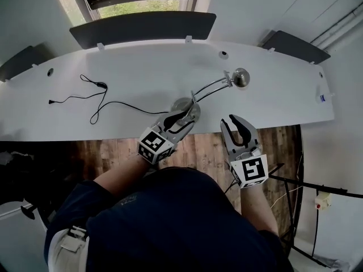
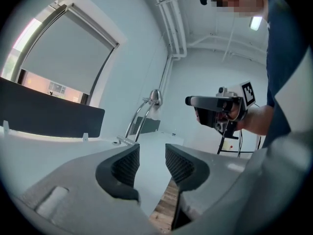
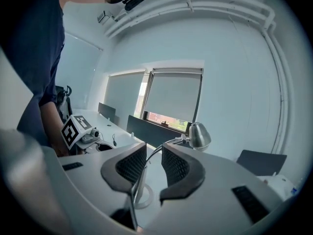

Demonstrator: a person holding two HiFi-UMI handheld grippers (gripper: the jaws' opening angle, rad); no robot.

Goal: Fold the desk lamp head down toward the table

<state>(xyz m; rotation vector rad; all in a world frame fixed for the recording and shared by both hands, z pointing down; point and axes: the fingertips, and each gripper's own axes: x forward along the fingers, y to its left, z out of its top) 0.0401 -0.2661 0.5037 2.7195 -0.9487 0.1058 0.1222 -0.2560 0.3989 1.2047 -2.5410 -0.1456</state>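
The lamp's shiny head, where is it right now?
In the head view the lamp head is right of centre above the white desk, up past the right gripper.

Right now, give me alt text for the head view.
From above: a person holds two open grippers at a white desk. The left gripper is at the round base of a chrome desk lamp; the right gripper hangs over wood floor.
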